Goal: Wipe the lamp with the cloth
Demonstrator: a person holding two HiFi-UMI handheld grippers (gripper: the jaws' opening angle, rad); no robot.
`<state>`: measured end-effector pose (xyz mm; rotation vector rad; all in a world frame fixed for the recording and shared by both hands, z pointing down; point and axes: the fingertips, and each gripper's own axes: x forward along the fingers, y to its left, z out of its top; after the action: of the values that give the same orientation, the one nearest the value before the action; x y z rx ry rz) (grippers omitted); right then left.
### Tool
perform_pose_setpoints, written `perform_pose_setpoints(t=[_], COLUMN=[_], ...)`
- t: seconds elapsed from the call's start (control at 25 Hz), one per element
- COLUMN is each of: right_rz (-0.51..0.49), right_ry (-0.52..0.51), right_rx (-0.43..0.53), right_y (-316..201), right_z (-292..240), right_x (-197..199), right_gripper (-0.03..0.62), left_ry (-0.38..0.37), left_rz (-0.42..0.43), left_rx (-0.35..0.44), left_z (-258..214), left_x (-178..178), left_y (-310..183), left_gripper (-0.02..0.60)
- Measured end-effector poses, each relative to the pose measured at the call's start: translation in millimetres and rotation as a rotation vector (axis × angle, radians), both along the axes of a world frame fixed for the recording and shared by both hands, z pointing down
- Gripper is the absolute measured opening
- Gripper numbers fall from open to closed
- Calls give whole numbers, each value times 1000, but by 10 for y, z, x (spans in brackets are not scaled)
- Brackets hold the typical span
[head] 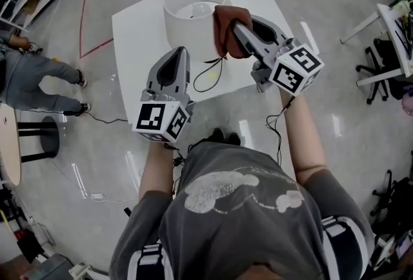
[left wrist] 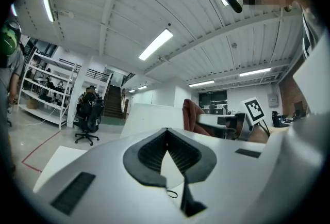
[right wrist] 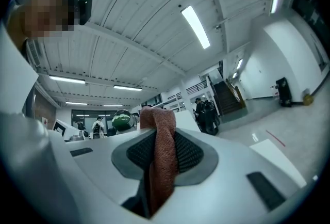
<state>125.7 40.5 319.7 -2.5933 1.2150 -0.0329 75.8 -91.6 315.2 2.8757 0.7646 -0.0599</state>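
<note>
Right gripper [head: 237, 30] clamped on cloth [head: 226, 40] against lamp [head: 190, 14] shade, upper centre; left gripper [head: 181, 51] closed, empty, close beside shade, so hard wiping could likely tip or slide the unbraced lamp across table [head: 132, 40].

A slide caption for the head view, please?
Right tool holds the brown cloth beside the white lamp shade; left tool empty.

counter [head: 135, 33]: white, square, standing on glossy grey floor [head: 335, 53] | lamp [head: 193, 11]: white drum shade, toward counter's 12 o'clock | cord [head: 208, 79]: thin black loop on bare top at lamp's 6 o'clock, probably the lamp's lead | red tape line [head: 82, 20]: on floor, counter's 9 o'clock
</note>
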Motion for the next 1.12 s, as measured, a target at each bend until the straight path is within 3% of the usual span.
perform_pose_setpoints(t=[0.4,0.52,0.84,1.12], right_rz=[112,141,131,4], right_ry=[-127,-175,-255,-295], right_rx=[-2,-44,-95,-131], right_y=[160,281,499,554], right_z=[416,624,1136,1370], right_x=[117,88,63,163], right_gripper=[86,86,86,86], left_ry=[-77,-99,-130,-142], left_rz=[86,89,36,-130], left_rx=[-51,-73,-46,-46], left_z=[248,362,566,589], left_x=[146,143,66,57], left_y=[-59,-39,107,170], left_gripper=[8,8,8,8])
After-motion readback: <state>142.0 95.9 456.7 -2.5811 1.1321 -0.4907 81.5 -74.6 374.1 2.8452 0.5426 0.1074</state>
